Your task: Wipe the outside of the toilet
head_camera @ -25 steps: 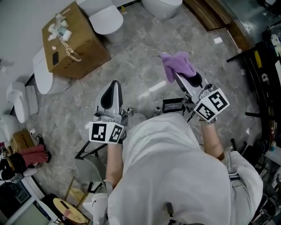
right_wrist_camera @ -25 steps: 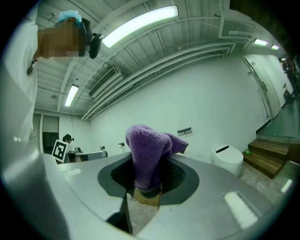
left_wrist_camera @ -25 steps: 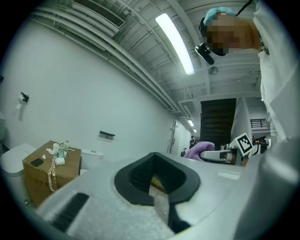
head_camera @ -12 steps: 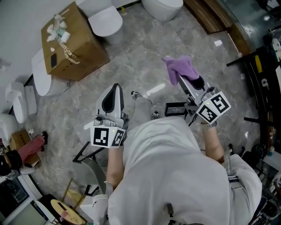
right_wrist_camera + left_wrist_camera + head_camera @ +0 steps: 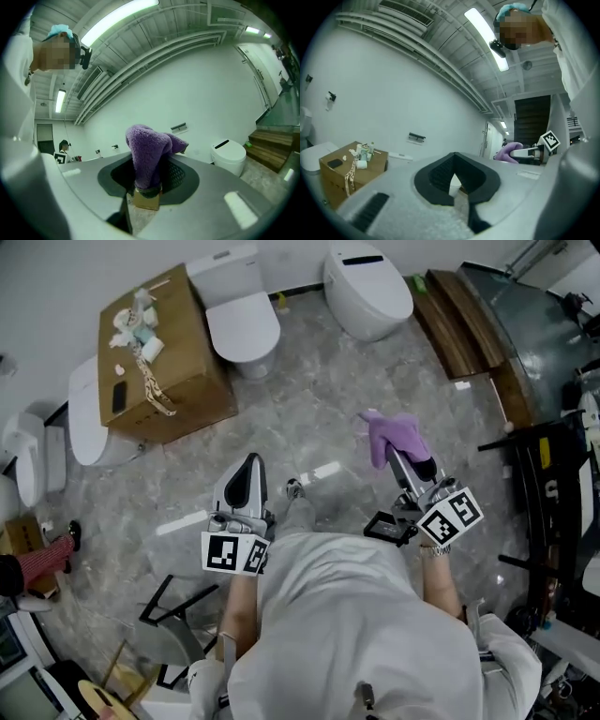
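Two white toilets stand at the far wall, one (image 5: 242, 322) beside the cardboard box and one (image 5: 367, 279) to its right, the latter also in the right gripper view (image 5: 228, 155). My right gripper (image 5: 399, 457) is shut on a purple cloth (image 5: 392, 435), held in the air above the grey floor and well short of both toilets. The cloth (image 5: 149, 152) bunches up out of the right gripper's (image 5: 147, 187) jaws. My left gripper (image 5: 249, 461) is raised at the left, shut and holding nothing; its pads meet in the left gripper view (image 5: 454, 180).
A cardboard box (image 5: 164, 352) with small items on top sits at the far left. More white toilet parts (image 5: 89, 409) lie left of it. Wooden steps (image 5: 464, 320) rise at the far right, and black frames (image 5: 539, 474) stand along the right side.
Both grippers have drawn back toward the body, the cloth still held in the right one. The view has shifted so more of the far toilets shows.
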The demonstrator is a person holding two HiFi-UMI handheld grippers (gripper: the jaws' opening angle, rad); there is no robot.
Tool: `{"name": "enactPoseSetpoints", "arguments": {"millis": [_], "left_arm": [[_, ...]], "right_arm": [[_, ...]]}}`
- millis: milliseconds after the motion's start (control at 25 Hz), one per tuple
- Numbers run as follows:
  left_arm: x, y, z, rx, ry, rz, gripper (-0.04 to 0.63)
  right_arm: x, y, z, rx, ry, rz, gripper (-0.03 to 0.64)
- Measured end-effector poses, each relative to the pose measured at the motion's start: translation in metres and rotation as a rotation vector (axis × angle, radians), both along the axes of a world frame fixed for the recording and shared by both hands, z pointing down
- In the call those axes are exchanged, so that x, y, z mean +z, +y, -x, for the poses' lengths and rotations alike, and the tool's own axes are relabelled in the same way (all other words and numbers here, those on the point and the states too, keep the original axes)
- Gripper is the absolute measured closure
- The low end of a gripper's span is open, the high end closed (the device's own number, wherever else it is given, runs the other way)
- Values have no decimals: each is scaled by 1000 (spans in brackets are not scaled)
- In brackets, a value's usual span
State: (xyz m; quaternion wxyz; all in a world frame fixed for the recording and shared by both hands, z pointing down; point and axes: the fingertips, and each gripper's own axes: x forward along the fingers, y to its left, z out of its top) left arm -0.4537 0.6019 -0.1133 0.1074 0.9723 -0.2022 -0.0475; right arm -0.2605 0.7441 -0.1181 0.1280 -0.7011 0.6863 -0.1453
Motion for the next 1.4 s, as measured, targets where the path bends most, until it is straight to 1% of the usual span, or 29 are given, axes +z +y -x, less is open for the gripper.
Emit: {"name": "enactPoseSetpoints", "arguments": {"millis": [80, 200, 360, 520, 600, 800, 1000, 1120, 1240, 1400], "left_arm": [[-5, -25, -22, -2, 13, -15, 591], [-13, -65, -49, 24, 36, -23, 591], [-23, -103, -73, 72, 32, -55, 591], [-25, -131, -86, 47, 38, -35, 591], [-23, -144, -93, 28, 27, -26, 591], [-18, -173, -110, -32, -5, -25, 591], [-15, -200, -139, -137, -13, -10, 591], [-18, -212, -170, -213, -10, -6, 591], [-21, -224, -208, -288, -18, 1, 591], [-28, -234, -258, -378, -4, 14, 591]], "right_arm": [[-5, -22, -17, 9, 23, 14, 492], [-14, -60, -36, 23, 47, 10, 492], [-21, -99, -56, 33, 77, 7, 491], [-21, -123, -74, 30, 74, 11, 491], [-20, -134, -85, 30, 73, 13, 491], [-11, -167, -119, 2, 61, 35, 491], [-7, -206, -170, -79, 84, 48, 491], [-3, -231, -214, -143, 101, 63, 491], [-3, -258, -263, -207, 93, 75, 491], [-4, -288, -325, -304, 86, 79, 491]]}}
